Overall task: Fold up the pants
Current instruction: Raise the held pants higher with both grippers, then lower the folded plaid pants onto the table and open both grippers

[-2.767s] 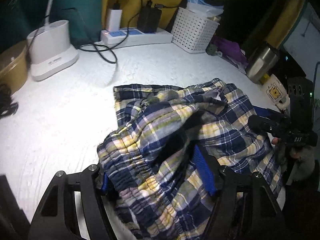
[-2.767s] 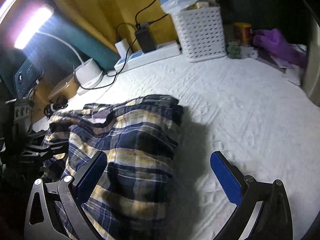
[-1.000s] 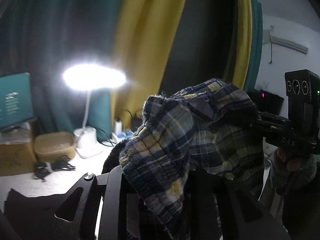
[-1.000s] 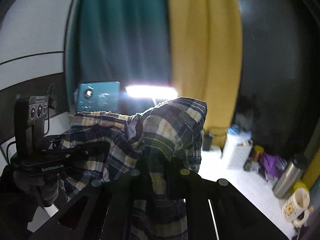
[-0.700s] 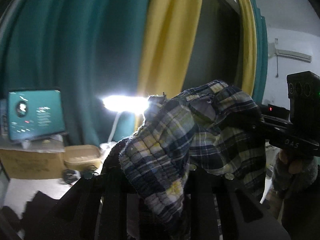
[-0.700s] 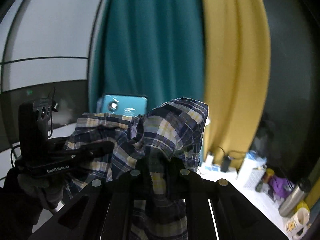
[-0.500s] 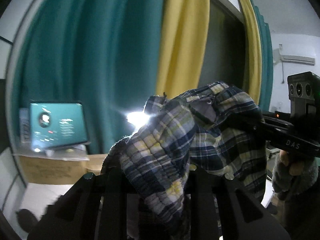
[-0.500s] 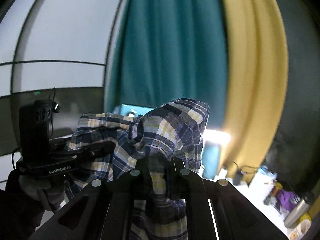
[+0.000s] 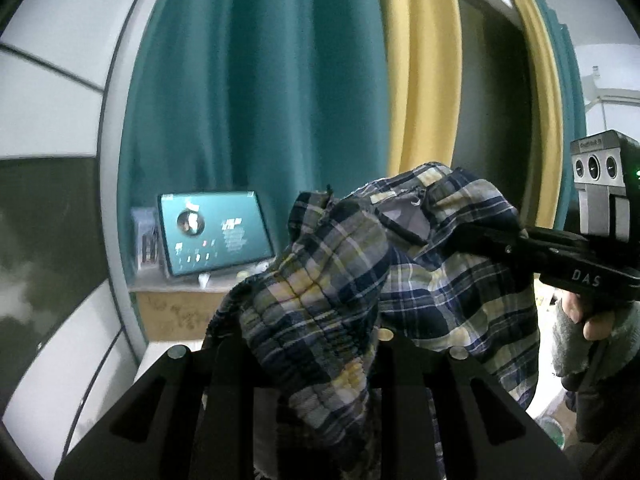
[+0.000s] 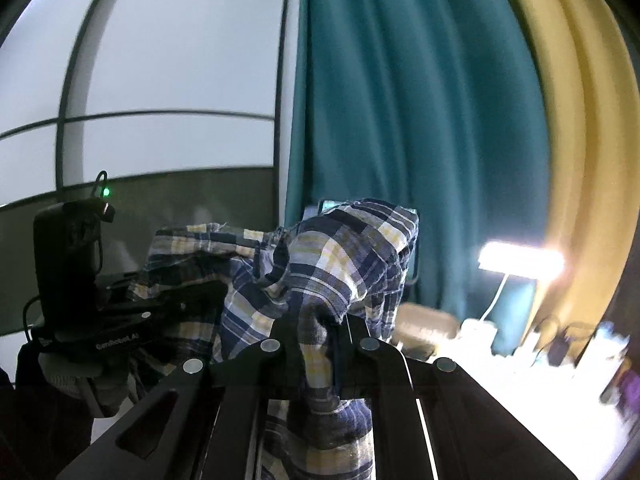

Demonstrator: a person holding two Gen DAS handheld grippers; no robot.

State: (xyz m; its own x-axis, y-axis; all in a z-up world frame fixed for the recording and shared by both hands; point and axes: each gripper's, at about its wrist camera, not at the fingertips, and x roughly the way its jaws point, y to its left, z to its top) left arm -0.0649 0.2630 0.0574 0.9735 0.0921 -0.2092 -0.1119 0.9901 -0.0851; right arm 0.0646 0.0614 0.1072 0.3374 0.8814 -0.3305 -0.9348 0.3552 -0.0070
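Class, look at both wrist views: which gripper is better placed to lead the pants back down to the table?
Neither clearly: left gripper and right gripper both clamp the plaid pants, held up side by side.

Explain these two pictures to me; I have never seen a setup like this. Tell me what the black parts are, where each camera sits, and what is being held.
There is no robot here. A person holds a pair of hand-held tongs in each hand, and each carries a wide-angle camera looking forward along its fingers.

In the left camera's picture the black frame at the bottom is the left tongs; in the right camera's picture it is the right tongs. Each view also shows the other tool from the side.

Both are shut on the plaid pants, lifted in the air in front of teal and yellow curtains. A lit screen stands behind; a lamp glows at right.
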